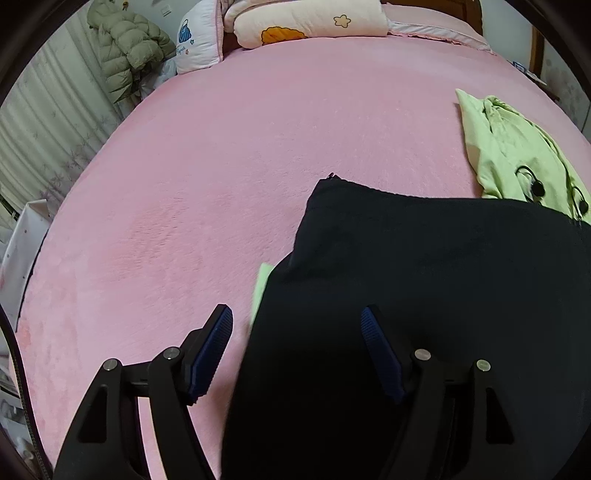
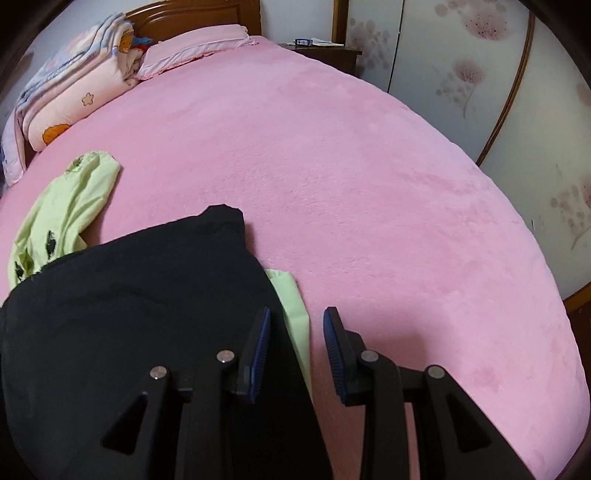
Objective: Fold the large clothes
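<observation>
A large black garment (image 1: 424, 280) lies spread on the pink bed (image 1: 221, 166), over part of a light green garment (image 1: 517, 155). My left gripper (image 1: 297, 321) is open over the black garment's left edge, one finger above the bedcover, the other above the cloth. In the right wrist view the black garment (image 2: 129, 314) fills the lower left, with the green garment (image 2: 66, 210) behind it and a green strip (image 2: 295, 314) showing at its right edge. My right gripper (image 2: 295, 325) is open above that edge, holding nothing.
Folded quilts and pillows (image 1: 306, 22) are stacked at the head of the bed (image 2: 74, 92). A puffy jacket (image 1: 125, 48) hangs by curtains at the left. A wooden nightstand (image 2: 321, 51) and floral wardrobe doors (image 2: 480, 74) stand to the right.
</observation>
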Available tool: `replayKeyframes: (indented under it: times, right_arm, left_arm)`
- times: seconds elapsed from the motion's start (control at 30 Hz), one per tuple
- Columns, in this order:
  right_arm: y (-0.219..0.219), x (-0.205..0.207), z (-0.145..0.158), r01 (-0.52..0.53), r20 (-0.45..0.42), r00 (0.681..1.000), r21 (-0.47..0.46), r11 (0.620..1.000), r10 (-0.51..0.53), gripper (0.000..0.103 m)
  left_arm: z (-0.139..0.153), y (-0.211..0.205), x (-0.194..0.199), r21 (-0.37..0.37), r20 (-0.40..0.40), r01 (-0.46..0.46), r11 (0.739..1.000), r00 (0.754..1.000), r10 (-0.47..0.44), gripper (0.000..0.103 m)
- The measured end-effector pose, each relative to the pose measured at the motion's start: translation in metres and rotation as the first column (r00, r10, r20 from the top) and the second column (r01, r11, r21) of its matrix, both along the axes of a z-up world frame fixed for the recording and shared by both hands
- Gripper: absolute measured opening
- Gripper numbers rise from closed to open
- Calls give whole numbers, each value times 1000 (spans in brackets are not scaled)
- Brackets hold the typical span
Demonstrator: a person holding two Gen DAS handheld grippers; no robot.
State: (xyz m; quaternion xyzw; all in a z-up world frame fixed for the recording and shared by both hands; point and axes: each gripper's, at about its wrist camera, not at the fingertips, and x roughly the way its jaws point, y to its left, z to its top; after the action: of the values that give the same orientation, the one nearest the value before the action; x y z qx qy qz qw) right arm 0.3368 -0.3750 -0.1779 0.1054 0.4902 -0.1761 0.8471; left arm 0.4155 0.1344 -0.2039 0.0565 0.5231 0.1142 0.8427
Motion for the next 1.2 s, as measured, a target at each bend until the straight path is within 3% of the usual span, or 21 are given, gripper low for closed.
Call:
replayKeyframes:
  times: [0.17, 0.3, 0.4, 0.47, 0.57, 0.7, 0.8, 0.97, 1.2]
  right_arm:
    - [16, -14, 21, -40, 40, 999, 71, 997, 37, 30]
    - [41, -41, 46, -128, 96, 988, 111, 986, 118, 30]
    - [62, -66, 54, -208, 118, 974, 155, 966, 191, 30]
    - [78, -86, 52, -254, 118, 964, 164, 953, 237, 30]
    - [90, -113, 35, -271, 72, 962, 107, 957, 264, 30]
    - [82, -137, -5, -232, -62, 971, 4, 973, 232, 30]
    - [75, -149, -20, -244, -74, 966, 34, 969, 246, 28]
    - [84, -149, -13, -246, -93, 965, 2, 969, 246, 30]
    - [94, -154, 13, -262, -52, 963, 60, 963, 265, 30]
  left_arm:
    - [31, -8, -27, -9, 26, 39, 999, 999, -39, 72]
    - [52, -9, -62, -79, 50, 68, 995, 997, -64, 79]
    - [49, -18, -96, -129, 45, 84, 988, 996, -79, 79]
    - [38, -21, -117, -107, 26, 78, 991, 997, -76, 79]
    - [16, -20, -144, -22, -14, 24, 999, 1000, -24, 79]
    - [2, -10, -159, -91, -6, -21, 996, 1000, 21, 80]
    - [-1, -9, -158, -117, -15, -41, 992, 999, 40, 80]
    - [7, -11, -158, -105, -24, -58, 993, 998, 56, 80]
    - [38, -1, -171, -113, -25, -21, 993, 1000, 18, 80]
